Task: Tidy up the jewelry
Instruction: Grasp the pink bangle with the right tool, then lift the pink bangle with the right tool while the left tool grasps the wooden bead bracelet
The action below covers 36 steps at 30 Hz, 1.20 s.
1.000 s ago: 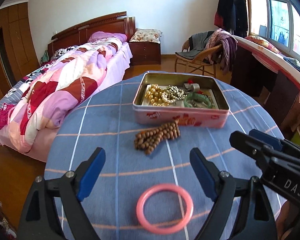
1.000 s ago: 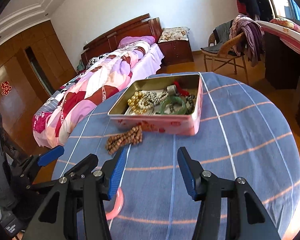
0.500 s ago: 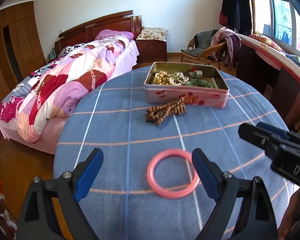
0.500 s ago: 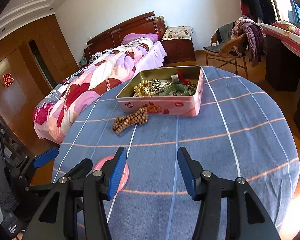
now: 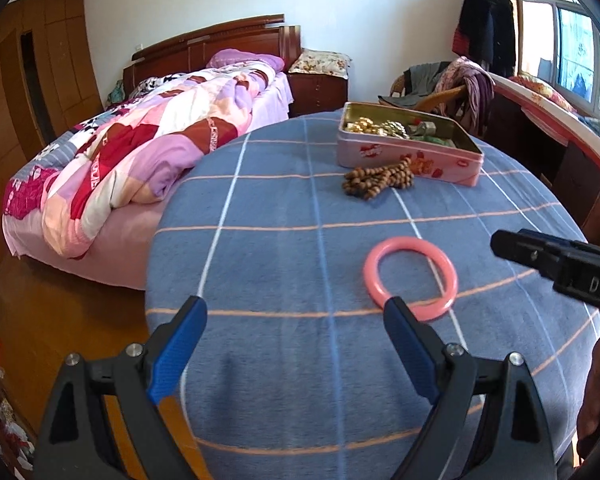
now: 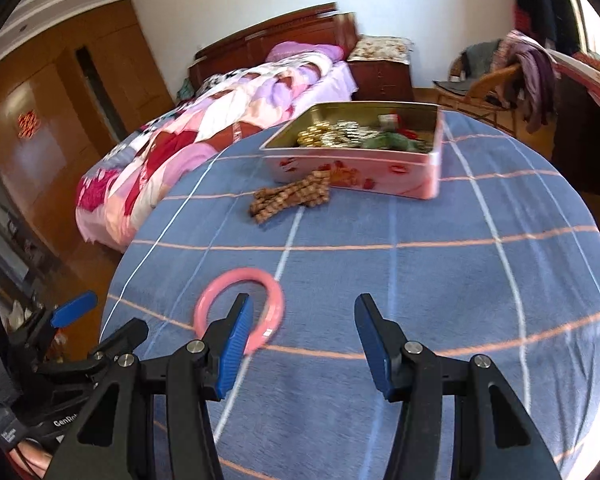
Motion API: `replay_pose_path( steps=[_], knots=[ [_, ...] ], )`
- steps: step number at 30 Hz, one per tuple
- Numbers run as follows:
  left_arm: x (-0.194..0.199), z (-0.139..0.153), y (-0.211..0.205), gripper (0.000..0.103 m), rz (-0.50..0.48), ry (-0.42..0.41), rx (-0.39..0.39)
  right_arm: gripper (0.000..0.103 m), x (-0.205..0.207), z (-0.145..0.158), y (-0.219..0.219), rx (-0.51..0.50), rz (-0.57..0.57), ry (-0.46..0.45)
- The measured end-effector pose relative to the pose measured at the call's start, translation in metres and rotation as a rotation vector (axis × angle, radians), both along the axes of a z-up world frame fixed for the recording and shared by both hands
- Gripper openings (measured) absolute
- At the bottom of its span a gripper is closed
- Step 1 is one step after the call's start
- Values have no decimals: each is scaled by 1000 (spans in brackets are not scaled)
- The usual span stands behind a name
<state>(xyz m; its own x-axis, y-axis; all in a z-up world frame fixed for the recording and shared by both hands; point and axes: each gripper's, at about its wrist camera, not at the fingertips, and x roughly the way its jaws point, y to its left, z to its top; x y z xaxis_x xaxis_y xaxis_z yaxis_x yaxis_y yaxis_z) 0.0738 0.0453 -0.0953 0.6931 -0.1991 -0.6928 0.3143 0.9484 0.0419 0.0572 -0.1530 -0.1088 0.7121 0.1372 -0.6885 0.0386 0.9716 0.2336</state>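
A pink bangle [image 5: 410,276] lies flat on the blue checked tablecloth; it also shows in the right wrist view [image 6: 240,312], partly behind my right gripper's left finger. A brown wooden bead string [image 5: 380,178] lies in front of a pink tin [image 5: 408,156] that holds gold beads and green jewelry. The beads [image 6: 290,196] and the tin [image 6: 360,168] also show in the right wrist view. My left gripper [image 5: 296,316] is open and empty, near the table's front edge, left of the bangle. My right gripper [image 6: 300,320] is open and empty, just right of the bangle.
The round table [image 5: 280,208] ends close to the left gripper on the left and front. A bed with a pink quilt [image 5: 148,140] stands beyond on the left. A chair with clothes [image 5: 456,84] and a desk stand at the back right.
Both grippers have pulled back and away from the tin. The bangle, once between the left fingers, now lies ahead and right of them. Both stay open.
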Motion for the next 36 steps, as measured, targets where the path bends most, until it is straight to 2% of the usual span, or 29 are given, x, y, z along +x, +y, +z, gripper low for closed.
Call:
replay_pose_path(
  steps=[4,8,10,12,15,21,26,30,36],
  knots=[
    [6,2,4,92,8,-2,-10,54,24,-9,21,-66,63,36],
    [6,4,5,92,2,-23,9,52,46,-28,33,-87,86,110],
    [8,3,6,92,3,-21,11,42,49,-28,37,-110,91,117],
    [11,2,7,92,5,-12,12,19,52,-30,43,-151,115,135],
    [17,0,7,92,3,1,5,10,51,-31,45,-192,119,136],
    [27,3,-7,92,-28,3,14,10,46,-22,23,-157,62,97],
    [40,12,-31,92,-98,-18,30,10,40,8,-14,-115,-36,11],
    [61,22,-57,92,-158,-41,25,10,35,24,-45,-58,-123,-26],
    [100,16,-101,92,-245,-15,48,10,31,32,-77,-25,-197,-35]
  ],
)
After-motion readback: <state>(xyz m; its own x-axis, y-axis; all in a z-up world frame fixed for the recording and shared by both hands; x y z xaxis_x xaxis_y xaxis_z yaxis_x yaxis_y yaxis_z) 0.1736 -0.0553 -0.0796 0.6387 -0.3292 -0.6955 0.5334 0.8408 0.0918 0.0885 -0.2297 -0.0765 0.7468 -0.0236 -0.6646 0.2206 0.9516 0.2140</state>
